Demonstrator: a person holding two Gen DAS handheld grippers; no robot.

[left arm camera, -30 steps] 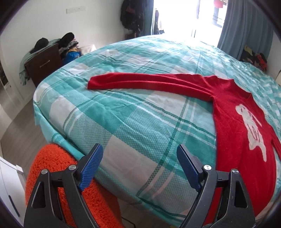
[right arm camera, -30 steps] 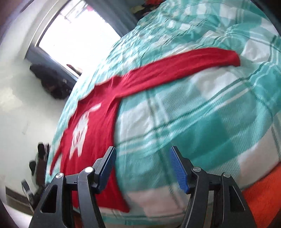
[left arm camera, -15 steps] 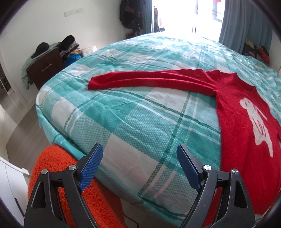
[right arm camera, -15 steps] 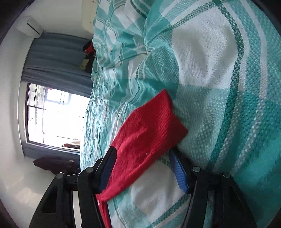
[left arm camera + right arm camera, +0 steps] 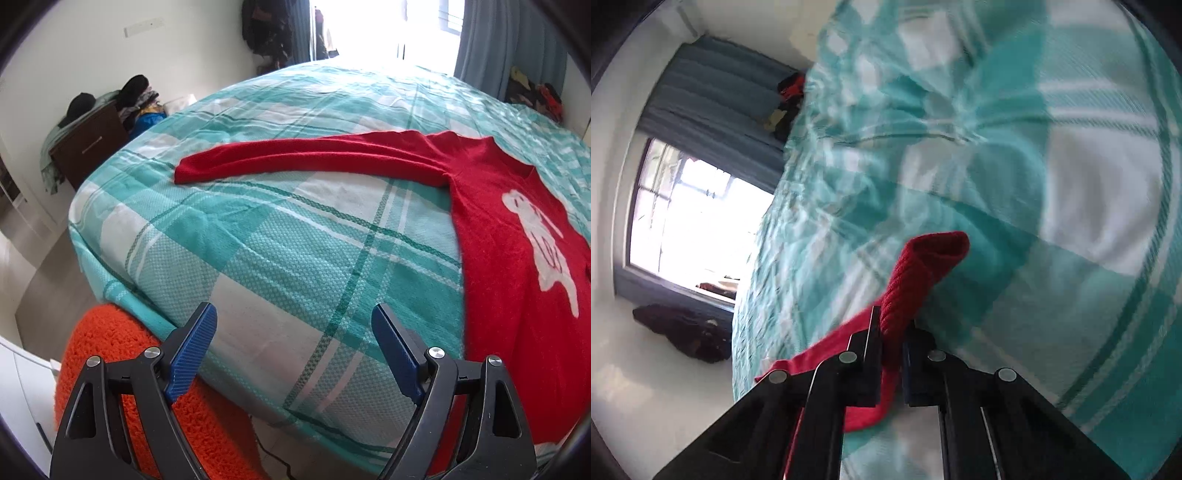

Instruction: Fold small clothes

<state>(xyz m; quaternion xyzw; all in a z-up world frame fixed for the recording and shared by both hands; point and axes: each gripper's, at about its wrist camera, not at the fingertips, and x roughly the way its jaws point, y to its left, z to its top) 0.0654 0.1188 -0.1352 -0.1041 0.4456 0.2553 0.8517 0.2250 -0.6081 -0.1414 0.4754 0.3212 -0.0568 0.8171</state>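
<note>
Red sweater [image 5: 509, 266] lies spread on the bed [image 5: 280, 258], front side up, with a white figure [image 5: 539, 236] showing on its chest. One sleeve [image 5: 295, 158] stretches straight out across the teal and white checked cover toward the bed's left side in my left wrist view, its cuff lying flat near the corner of the mattress. The body of the sweater hangs toward the near edge of the bed on the right of that view.

My left gripper [image 5: 293, 347] stands wide, its blue pads [image 5: 192, 347] well apart with nothing between them, hovering over the near edge of the bed just beside the sweater's body and touching neither. Below it an orange fuzzy cushion or stool [image 5: 122, 369] sits against the bed's side.

My right gripper [image 5: 892, 328] is closing on the other sleeve's cuff [image 5: 923, 266]: the jaws are nearly together and the red knit is pinched between them, the cuff end sticking out past the fingertips and curled over, raised a little off the cover. More of that sleeve trails back under the gripper on the left. This view is blurred, so I cannot tell how much cloth is caught.

Beyond the bed are a bright window [image 5: 690, 221] with grey-blue curtains [image 5: 506, 48], and a dark wooden cabinet [image 5: 88, 147] piled with clothes.
</note>
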